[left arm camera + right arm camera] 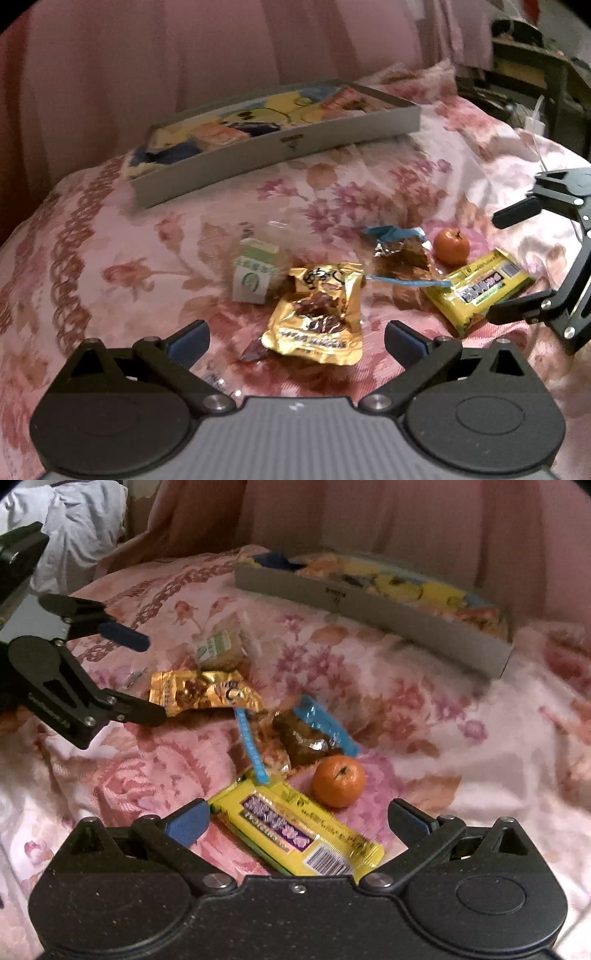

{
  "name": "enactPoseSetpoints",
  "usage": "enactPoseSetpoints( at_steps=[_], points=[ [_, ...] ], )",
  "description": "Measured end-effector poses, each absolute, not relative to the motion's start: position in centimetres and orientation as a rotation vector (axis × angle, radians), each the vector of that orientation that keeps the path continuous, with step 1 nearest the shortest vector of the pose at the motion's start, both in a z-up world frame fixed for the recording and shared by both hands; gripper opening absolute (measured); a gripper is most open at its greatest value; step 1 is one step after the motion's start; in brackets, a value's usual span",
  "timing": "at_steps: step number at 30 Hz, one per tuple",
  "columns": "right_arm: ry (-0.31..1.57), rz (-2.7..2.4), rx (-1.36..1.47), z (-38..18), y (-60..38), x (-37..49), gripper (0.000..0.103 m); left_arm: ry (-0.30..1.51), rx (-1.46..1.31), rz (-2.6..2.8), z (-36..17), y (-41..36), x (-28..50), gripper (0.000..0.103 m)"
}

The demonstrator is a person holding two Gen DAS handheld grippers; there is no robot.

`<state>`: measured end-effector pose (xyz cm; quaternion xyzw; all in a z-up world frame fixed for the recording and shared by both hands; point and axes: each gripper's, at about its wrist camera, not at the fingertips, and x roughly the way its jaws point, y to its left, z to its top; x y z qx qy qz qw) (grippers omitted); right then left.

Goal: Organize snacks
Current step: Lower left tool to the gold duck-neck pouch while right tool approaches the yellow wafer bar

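Between the wide-apart right tool [297,821] lies the yellow snack bar [295,829], untouched.

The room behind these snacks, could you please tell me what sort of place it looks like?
Probably a bedroom: the snacks lie on a soft pink floral quilt, pink curtains hang behind, and crumpled white bedding sits nearby.

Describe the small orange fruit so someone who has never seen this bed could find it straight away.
Start at the long grey tray at the far side of the flowered bedspread, then come toward the cameras to the loose cluster of snacks. The orange fruit lies at the cluster's right edge, between the blue-trimmed clear packet and the yellow bar. It is the only round, unwrapped item there.
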<state>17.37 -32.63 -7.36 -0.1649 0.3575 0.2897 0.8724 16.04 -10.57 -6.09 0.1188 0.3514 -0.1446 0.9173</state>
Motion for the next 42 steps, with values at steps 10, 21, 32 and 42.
enactPoseSetpoints(
  at_steps=[10, 21, 32, 42],
  points=[
    [0.821, 0.687, -0.357, -9.4, -32.2, 19.0, 0.102, 0.787, 0.337, -0.4, -7.0, -12.9, 19.2, 0.103],
    [0.846, 0.689, -0.301, -9.4, -32.3, 18.9, 0.095, 0.905, 0.277, -0.473, -7.6, -12.4, 21.1, 0.096],
    [0.852, 0.662, -0.267, -8.9, -31.9, 18.5, 0.073, 0.952, 0.246, -0.427, -7.2, -12.7, 21.4, 0.072],
    [0.908, 0.486, -0.144, -8.8, -30.1, 19.0, 0.069, 1.001, 0.11, -0.366, -7.0, -11.9, 20.8, 0.062]
  ],
)
